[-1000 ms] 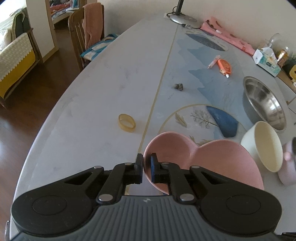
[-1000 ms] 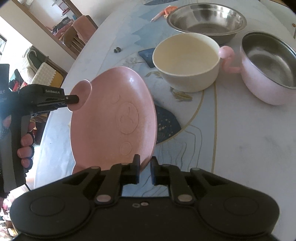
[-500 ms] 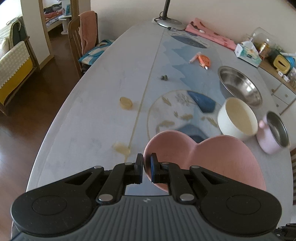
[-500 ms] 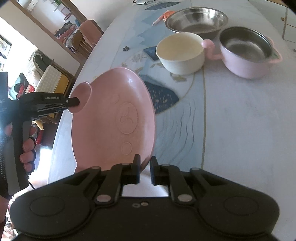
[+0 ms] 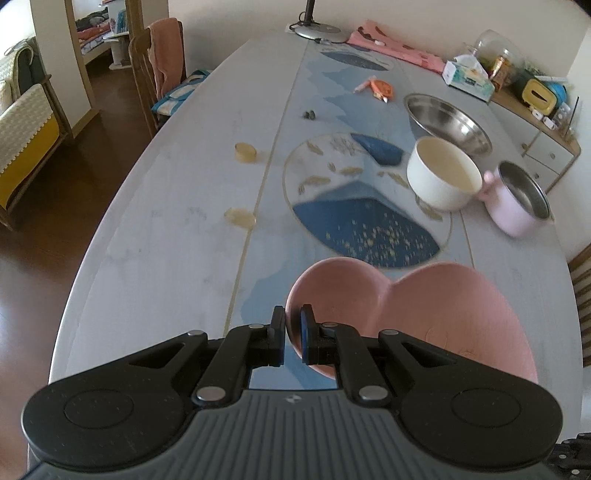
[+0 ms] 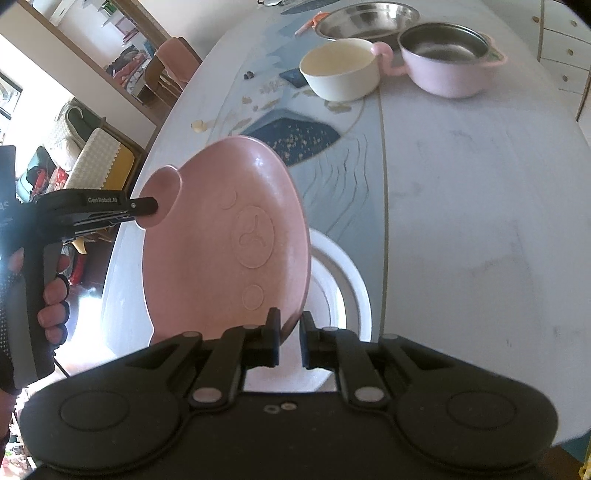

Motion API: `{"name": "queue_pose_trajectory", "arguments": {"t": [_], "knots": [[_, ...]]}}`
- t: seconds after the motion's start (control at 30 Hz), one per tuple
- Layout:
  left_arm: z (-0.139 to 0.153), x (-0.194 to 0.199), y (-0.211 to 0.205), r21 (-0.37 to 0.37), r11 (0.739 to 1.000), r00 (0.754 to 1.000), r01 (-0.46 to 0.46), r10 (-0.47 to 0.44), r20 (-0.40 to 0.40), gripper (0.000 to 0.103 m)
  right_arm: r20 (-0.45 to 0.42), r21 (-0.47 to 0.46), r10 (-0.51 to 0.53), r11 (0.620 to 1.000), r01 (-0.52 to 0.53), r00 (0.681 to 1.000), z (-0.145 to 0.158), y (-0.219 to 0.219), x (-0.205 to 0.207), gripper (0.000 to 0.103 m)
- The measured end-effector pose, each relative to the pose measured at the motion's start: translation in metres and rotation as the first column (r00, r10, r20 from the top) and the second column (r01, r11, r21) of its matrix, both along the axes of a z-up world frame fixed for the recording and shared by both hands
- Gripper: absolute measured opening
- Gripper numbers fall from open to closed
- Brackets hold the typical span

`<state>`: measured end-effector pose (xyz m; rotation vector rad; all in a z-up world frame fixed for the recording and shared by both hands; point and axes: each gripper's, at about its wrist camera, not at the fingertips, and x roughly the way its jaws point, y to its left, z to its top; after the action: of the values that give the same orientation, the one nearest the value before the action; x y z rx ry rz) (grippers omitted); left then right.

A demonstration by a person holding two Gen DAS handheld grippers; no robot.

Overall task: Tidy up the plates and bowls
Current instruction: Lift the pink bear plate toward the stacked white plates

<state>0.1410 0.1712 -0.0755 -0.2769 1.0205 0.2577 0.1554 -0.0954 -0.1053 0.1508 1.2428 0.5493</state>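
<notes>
Gripping a pink plate [image 6: 221,240] from two sides, both handheld grippers carry it above a long pale table [image 6: 461,221]. The right wrist view alone shows the plate's inner face, with raised circles and a curled mark, filling the centre of the frame. Under its lower right edge lies a white plate [image 6: 343,280] flat on the table, seen in this view only. At the left edge, a person's hand [image 6: 51,295] holds the left gripper [image 6: 147,208], whose tip is clamped on the plate's small ear-shaped tab.

The left wrist view shows only the plate's back [image 5: 424,314], low and right of centre, with the left gripper's [image 5: 293,334] jaws nearly together on that tab. In the right wrist view, the right gripper [image 6: 290,339] is closed narrowly on the plate's near rim at bottom centre.

Beyond the plate, the table top carries a printed blue and gold oval. Toward the upper right of both views stands a cream bowl [image 5: 443,177], touching or just beside the handle of a pink pot [image 5: 517,206] with a steel lining. Behind them sits a steel bowl [image 5: 447,122]. Small yellowish items lie on the table at centre left of the left view; they are too blurred to identify.

Farther off, at the table's far end, are a lamp base [image 5: 319,31], a pink cloth [image 5: 395,48] and a tissue box [image 5: 467,77]. A wooden chair [image 5: 155,74] draped with a towel stands at upper left on dark wood flooring.
</notes>
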Motion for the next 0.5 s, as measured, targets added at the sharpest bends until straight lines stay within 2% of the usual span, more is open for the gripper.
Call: {"name": "queue_pose_trajectory", "arguments": {"t": [0.27,0.5], "knots": [[-0.013,-0.019,-0.012,-0.006,1.0,1.0,0.023,-0.023,-0.019,0.007,-0.018,0.001,-0.02,1.0,0.02,1.0,-0.013,-0.014,-0.028,0.011],[-0.027,-0.025,-0.02,0.006,0.999,0.999,0.039,-0.039,-0.036,0.007,-0.038,-0.013,-0.026,1.0,0.025,0.999,-0.027,-0.016,-0.038,0.011]]}}
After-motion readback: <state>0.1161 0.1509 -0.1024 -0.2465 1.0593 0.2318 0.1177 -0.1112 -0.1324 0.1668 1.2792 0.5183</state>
